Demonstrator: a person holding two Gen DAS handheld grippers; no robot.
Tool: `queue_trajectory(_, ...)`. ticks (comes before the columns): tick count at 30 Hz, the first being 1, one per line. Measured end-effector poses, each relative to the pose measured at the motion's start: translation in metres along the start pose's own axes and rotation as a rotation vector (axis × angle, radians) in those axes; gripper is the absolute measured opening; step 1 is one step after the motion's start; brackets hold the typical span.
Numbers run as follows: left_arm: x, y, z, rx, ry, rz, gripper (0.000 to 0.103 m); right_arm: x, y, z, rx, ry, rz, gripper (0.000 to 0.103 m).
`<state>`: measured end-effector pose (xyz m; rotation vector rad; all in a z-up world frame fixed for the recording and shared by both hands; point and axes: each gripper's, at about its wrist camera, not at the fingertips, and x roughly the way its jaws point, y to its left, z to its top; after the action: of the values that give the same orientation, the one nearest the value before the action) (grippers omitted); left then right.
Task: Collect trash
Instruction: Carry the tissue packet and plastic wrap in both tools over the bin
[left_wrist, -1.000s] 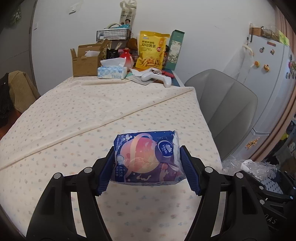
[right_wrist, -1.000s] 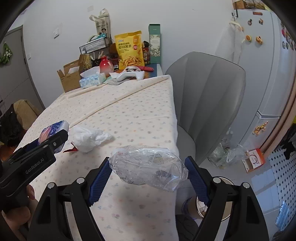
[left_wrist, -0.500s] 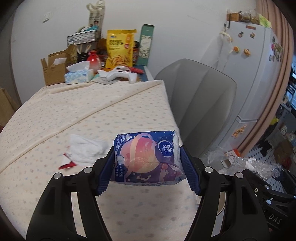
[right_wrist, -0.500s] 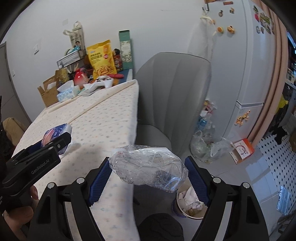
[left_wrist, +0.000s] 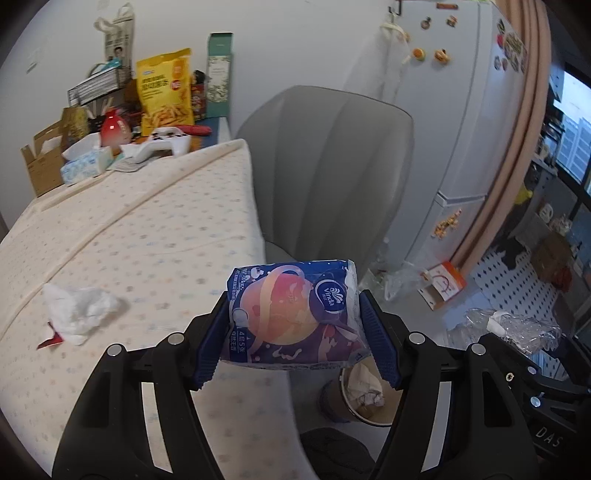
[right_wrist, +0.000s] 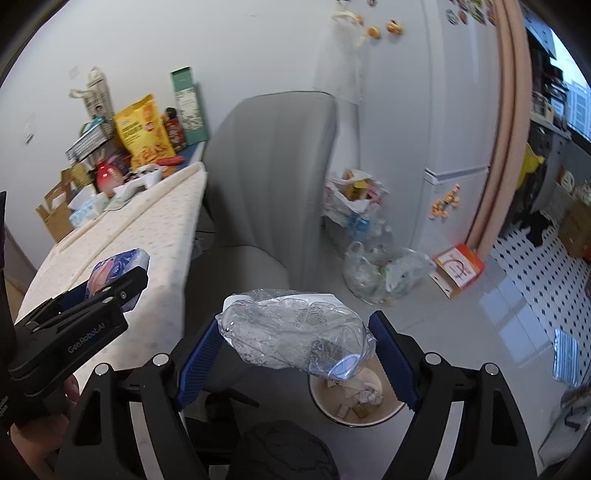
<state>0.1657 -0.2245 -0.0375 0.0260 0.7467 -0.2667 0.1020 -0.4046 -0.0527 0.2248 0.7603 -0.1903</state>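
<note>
Now each claw is clamped: left claw (left_wrist: 295, 332) on tissue pack (left_wrist: 293, 314), right claw (right_wrist: 295, 350) on plastic wrapper (right_wrist: 295, 336).

tissue pack (left_wrist: 295, 314): "Vinda" (white on blue oval) | left tongs (right_wrist: 88, 321) body: "GenRobot.AI"

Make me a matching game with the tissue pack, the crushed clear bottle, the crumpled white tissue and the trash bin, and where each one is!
Things:
1. tissue pack
2. crushed clear bottle
3. crumpled white tissue
4. trash bin

Places:
A. lying on the table
B. standing on the floor by the chair
C. clamped in the left gripper
D. clamped in the right gripper

Pairs: 1-C, 2-D, 3-A, 4-B
</note>
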Motion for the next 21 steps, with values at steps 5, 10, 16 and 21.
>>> queue_trajectory(5, 0.029, -0.033, 0.001, 0.044, 0.046, -0.034, 0.068, 0.014, -0.035, 0.0, 0.05, 0.022, -0.031, 0.079)
queue_trajectory(10, 0.057, -0.061, 0.0, 0.085, 0.092, -0.059, 0.068, 0.033, -0.066, -0.002, 0.095, 0.053, -0.056, 0.079)
queue_trajectory(16, 0.085, -0.086, -0.002, 0.122, 0.136, -0.077, 0.068, 0.053, -0.095, -0.003, 0.138, 0.079, -0.08, 0.079)
queue_trajectory(21, 0.101, -0.095, -0.005, 0.135, 0.161, -0.076, 0.068, 0.071, -0.11, -0.001, 0.156, 0.1, -0.094, 0.079)
